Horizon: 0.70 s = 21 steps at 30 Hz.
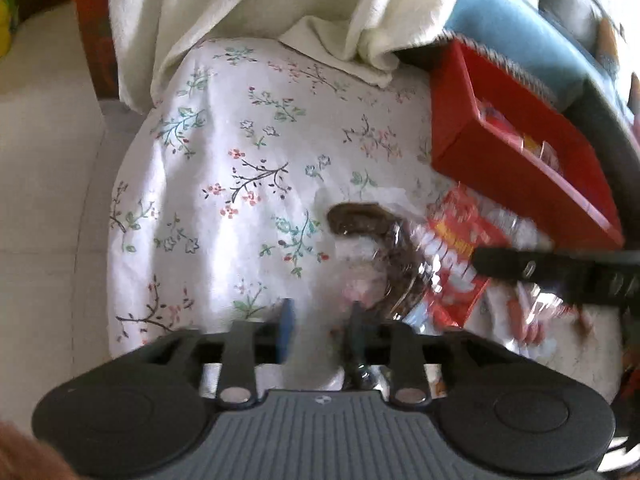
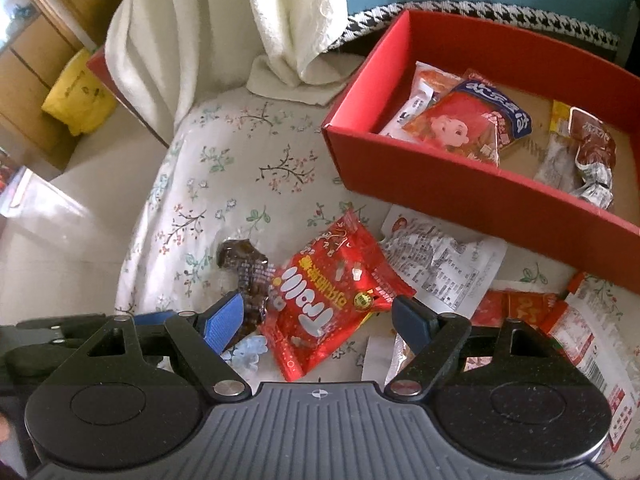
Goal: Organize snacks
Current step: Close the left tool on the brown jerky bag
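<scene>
My right tongs [image 2: 320,316] are spread wide, their blue pads on either side of a red gummy bag [image 2: 334,294] without touching it. The bag lies flat on the flowered bedsheet [image 2: 224,184], tilted, its white lettering facing up. Touching its left edge is a clear packet with a dark brown snack [image 2: 246,270] inside, which runs down behind my left blue pad [image 2: 224,322].

My left tongs [image 1: 320,330] are only part-way closed, a gap showing between the two fingers; the dark snack packet [image 1: 376,248] lies just ahead of the right finger, but blur keeps me from telling whether anything is gripped. From that side, one black finger of my right tongs [image 1: 532,268] crosses over the red bag [image 1: 456,256].

Right of the red bag lies a crumpled white wrapper with printed text [image 2: 440,256], and past it more red and white packets [image 2: 560,316] at the sheet's edge.

Behind them all stands an open red box [image 2: 460,192] on the bed. Inside it lie a white and orange packet [image 2: 424,96], a red packet with a cartoon face [image 2: 468,128], and a brown snack packet [image 2: 588,152] at the far right.

A cream towel [image 2: 200,40] hangs down behind the sheet, left of the box.
</scene>
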Motion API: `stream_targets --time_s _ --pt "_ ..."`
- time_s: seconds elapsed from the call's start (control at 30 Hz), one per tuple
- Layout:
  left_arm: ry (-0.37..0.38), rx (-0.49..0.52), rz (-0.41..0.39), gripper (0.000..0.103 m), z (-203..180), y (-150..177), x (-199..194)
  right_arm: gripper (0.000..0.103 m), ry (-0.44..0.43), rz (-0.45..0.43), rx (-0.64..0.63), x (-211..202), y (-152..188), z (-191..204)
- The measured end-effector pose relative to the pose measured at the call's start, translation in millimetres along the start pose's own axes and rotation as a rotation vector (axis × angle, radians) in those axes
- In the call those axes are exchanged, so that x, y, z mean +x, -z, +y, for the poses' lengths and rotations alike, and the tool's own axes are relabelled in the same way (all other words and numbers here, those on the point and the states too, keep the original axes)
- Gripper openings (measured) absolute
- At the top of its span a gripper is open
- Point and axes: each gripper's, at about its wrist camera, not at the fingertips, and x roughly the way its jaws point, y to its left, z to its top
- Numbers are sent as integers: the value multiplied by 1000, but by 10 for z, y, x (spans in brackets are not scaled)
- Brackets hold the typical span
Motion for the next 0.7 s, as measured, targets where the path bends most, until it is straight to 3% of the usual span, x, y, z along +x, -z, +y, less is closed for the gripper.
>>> stream_targets --time_s 0.03,0.13,0.23,0.3,0.33,0.4,0.47,0.53,0.6,0.7 --pt "36 -34 16 43 12 -11 7 86 1 0 5 4 -4 -8" --pt "84 -3 41 47 -128 21 12 86 -4 3 22 -3 -2 -41" --pt "30 120 43 75 -387 124 48 86 -5 5 28 -9 4 -80" --pt "-27 154 54 76 -478 188 149 86 -6 2 38 -34 11 -101" --pt "-42 175 48 83 -526 206 157 86 -9 -1 40 -45 9 -105" --pt "-46 226 83 87 -635 225 203 86 -12 -8 42 -75 8 -109" --pt "-106 285 76 84 -727 269 249 86 -14 -12 44 -85 9 -114" --pt "-154 305 49 72 -754 287 234 86 -15 -8 39 -83 23 -112" --pt "-147 298 40 63 -701 264 189 86 -14 -6 37 -84 33 -114" --pt "-115 264 27 58 -584 217 115 86 -31 -14 60 -107 32 -138"
